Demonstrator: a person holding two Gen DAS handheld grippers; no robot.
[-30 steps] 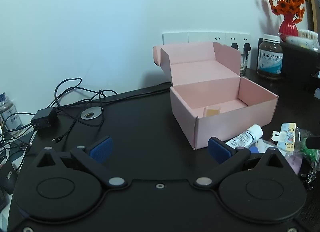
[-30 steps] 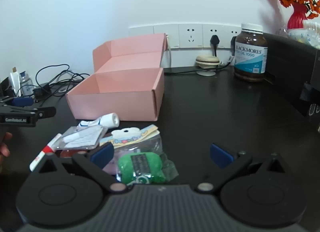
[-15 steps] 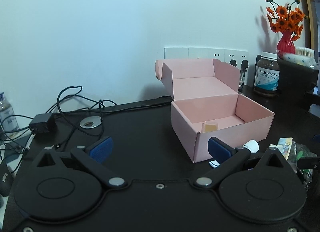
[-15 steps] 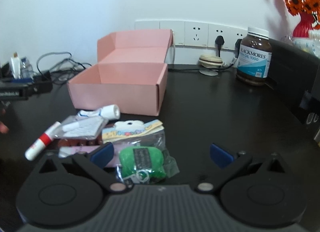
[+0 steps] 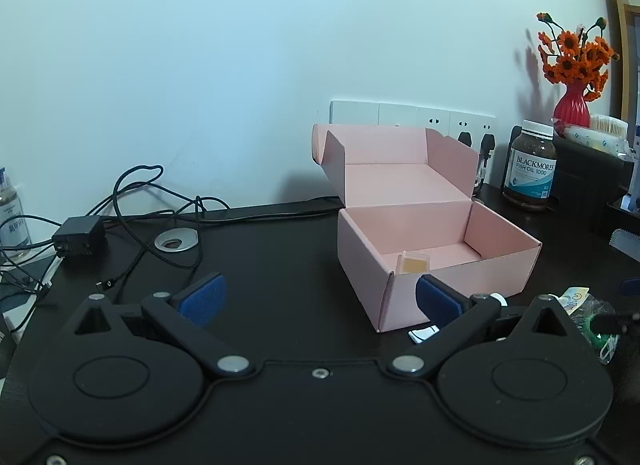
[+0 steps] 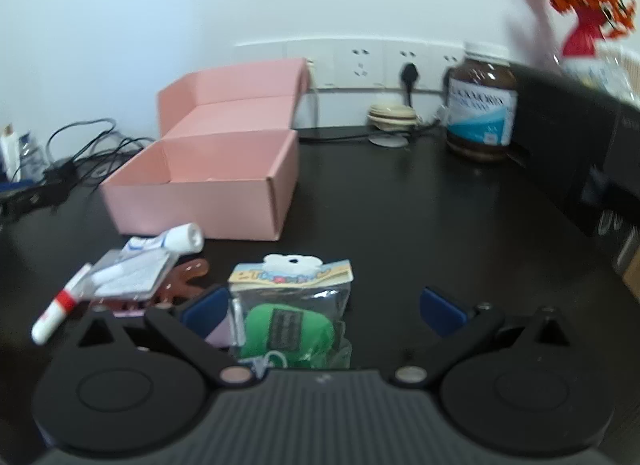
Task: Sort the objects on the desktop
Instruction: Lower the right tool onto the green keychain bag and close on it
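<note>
One pink box [image 5: 436,265], lid up, one small yellow item [image 5: 413,263] inside. Two grippers, left [image 5: 318,297] and right [image 6: 324,307], jaws spread wide, empty. One green bagged item [image 6: 290,329] near right.

Open box [image 6: 200,193] sits mid-desk [image 6: 420,225] with a small packet [image 5: 412,263] in it, tube [image 6: 168,243] and bagged toy [image 6: 288,317] in front, fish oil bottle [image 6: 482,105] behind right, cables [image 5: 152,201] off left.

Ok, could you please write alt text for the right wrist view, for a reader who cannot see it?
The open right gripper hangs over a clear bag with a green item on a dark desk. Left of the bag lie a white tube and a red-and-white stick, in front of an open pink box. A brown bottle stands near the wall sockets.
</note>
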